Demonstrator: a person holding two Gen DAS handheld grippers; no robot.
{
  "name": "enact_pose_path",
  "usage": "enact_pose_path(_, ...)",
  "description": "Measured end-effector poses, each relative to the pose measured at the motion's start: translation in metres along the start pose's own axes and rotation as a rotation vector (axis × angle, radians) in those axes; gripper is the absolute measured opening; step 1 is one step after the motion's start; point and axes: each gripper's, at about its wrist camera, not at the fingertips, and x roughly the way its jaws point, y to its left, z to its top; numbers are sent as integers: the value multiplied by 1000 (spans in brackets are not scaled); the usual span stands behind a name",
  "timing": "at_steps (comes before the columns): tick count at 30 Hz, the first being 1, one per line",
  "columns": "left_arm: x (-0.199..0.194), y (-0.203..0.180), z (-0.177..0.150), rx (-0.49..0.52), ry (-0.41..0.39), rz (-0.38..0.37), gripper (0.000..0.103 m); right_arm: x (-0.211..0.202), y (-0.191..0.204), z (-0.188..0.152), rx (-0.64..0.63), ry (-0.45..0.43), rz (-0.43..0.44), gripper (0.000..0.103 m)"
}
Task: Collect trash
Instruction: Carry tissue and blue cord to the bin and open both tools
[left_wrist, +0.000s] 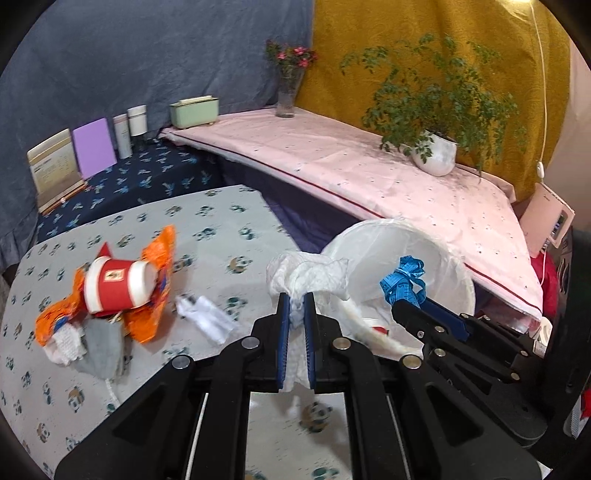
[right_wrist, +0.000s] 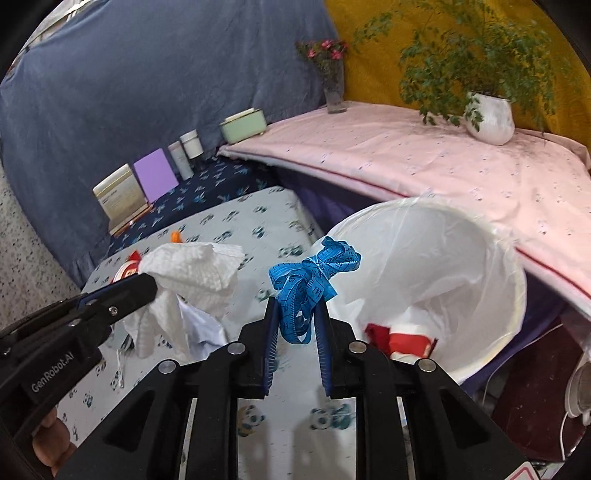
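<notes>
Two pieces of trash are in the air. Far left on the table (left_wrist: 236, 206), a red cup (left_wrist: 114, 284) lies on an orange wrapper (left_wrist: 155, 299) with grey and white scraps, untouched. The left gripper (left_wrist: 295, 306) pinches a crumpled paper towel (left_wrist: 306, 273): light, soft, safest held by its bunched middle. The right gripper (right_wrist: 295, 314), jaws closed in, clamps a tangled blue measuring tape (right_wrist: 314, 273), limp and likely slippery, just over the rim of the lined bin (right_wrist: 517, 295). Something red, perhaps another cup, already lies inside.
</notes>
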Motion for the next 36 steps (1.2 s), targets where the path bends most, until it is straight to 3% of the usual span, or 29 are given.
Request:
enact_pose_path(11, 40, -59, 20, 63, 23, -100, 8, -8, -64, 18, 69, -39, -110, 19)
enact_pose_path(23, 81, -84, 25, 78, 84, -170, 11, -3, -97, 16, 112, -20, -158, 19)
enact_pose_path(24, 83, -84, 25, 77, 85, -172, 14, -3, -98, 16, 118, -24, -160, 19)
enact_pose_path(26, 85, -84, 26, 71, 80, -158, 42, -3, -101, 17, 128, -26, -162, 21)
enact_pose_path(28, 84, -82, 27, 61, 64, -144, 52, -4, -102, 17, 133, -27, -161, 22)
enact_pose_path(36, 77, -71, 26, 48, 53, -88, 59, -9, -94, 16, 118, -35, -156, 33)
